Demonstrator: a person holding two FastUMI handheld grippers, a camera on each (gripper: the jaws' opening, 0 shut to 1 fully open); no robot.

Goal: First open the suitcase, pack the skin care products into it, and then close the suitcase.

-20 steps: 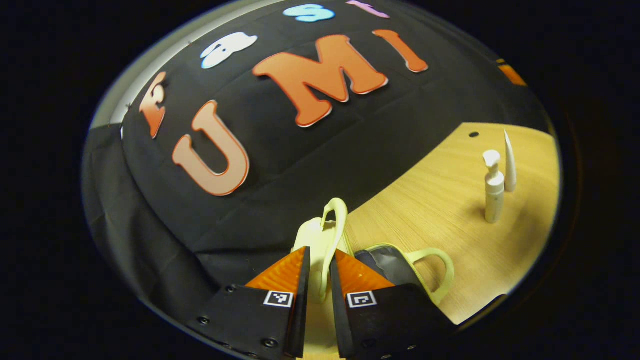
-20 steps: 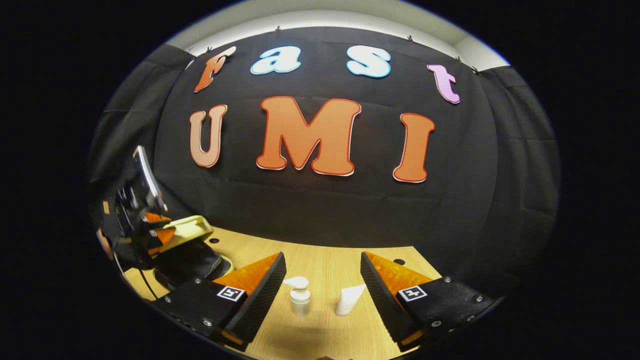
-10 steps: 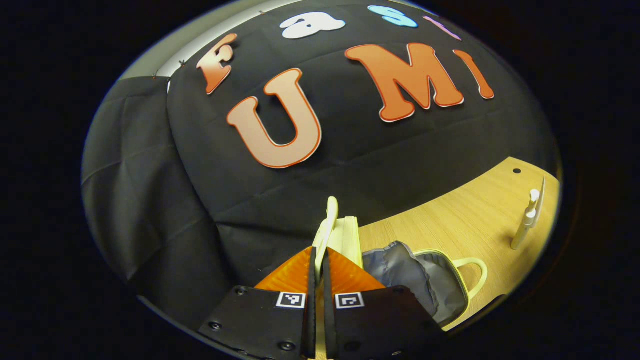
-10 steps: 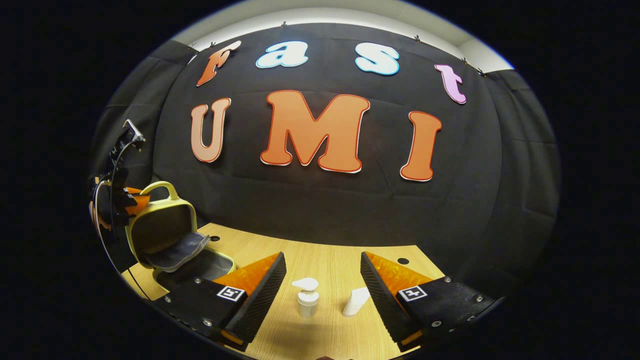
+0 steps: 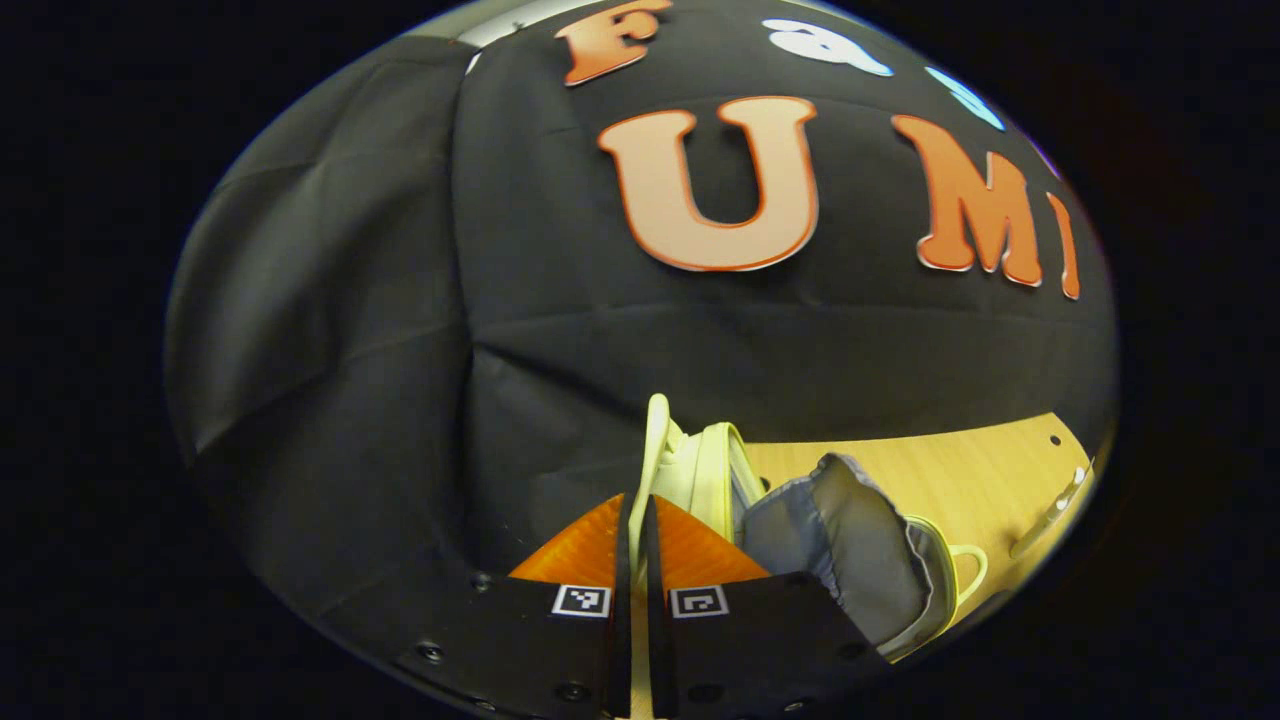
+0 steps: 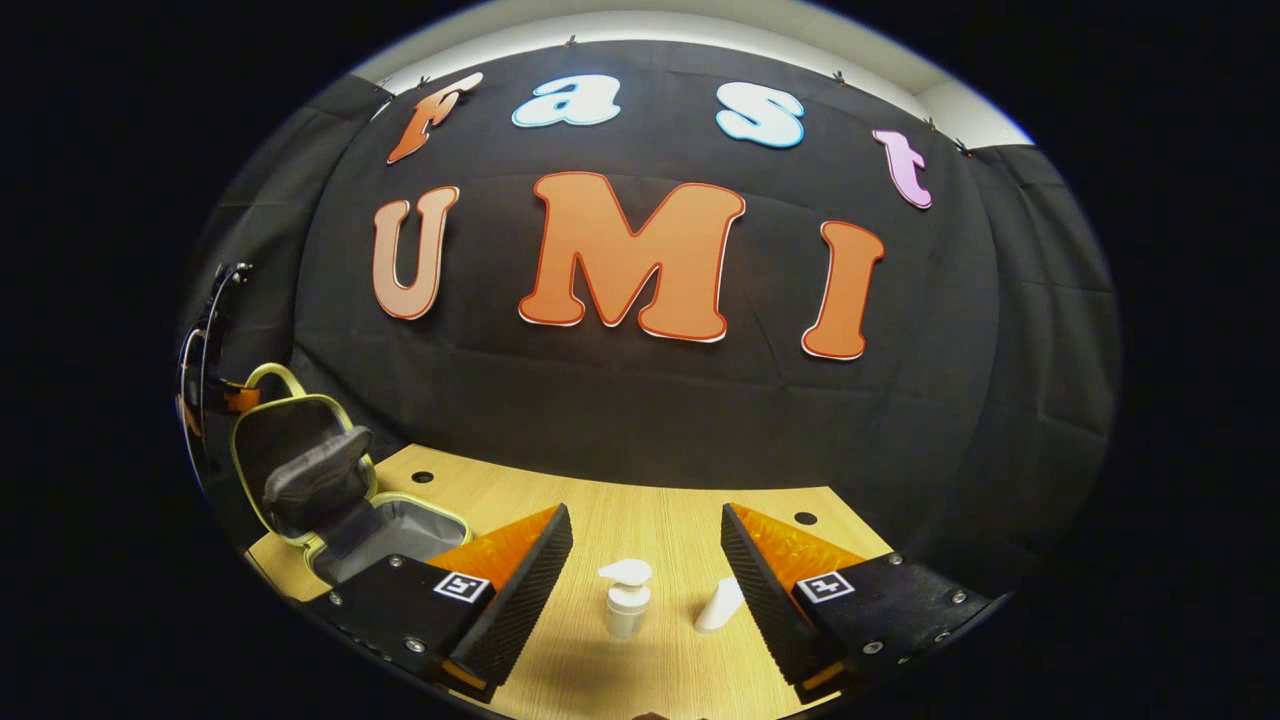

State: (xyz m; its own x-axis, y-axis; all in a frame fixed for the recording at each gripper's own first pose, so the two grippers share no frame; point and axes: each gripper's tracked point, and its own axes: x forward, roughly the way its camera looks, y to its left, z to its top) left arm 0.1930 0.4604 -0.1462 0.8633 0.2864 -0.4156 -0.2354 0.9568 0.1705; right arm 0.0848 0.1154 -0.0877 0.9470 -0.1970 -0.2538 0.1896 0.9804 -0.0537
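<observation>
A small pale-yellow suitcase (image 6: 300, 470) stands open at the table's left end, its lid upright and its grey lining (image 5: 850, 540) sagging out. My left gripper (image 5: 636, 520) is shut on the lid's yellow handle (image 5: 655, 440); in the right gripper view it shows behind the lid (image 6: 215, 395). My right gripper (image 6: 645, 560) is open and low over the table. A white pump bottle (image 6: 625, 600) and a white tube (image 6: 720, 605) stand on the wood between its fingers. In the left gripper view both products (image 5: 1050, 515) appear blurred at the far right edge.
The wooden table (image 6: 660, 510) has small round holes near its back edge. The black cloth wall hangs close behind the table and the suitcase lid. A cable runs up from the left gripper (image 6: 200, 330).
The left gripper has swung the lid further back to upright, still holding its handle. The lining has slumped forward. The right gripper has hardly moved.
</observation>
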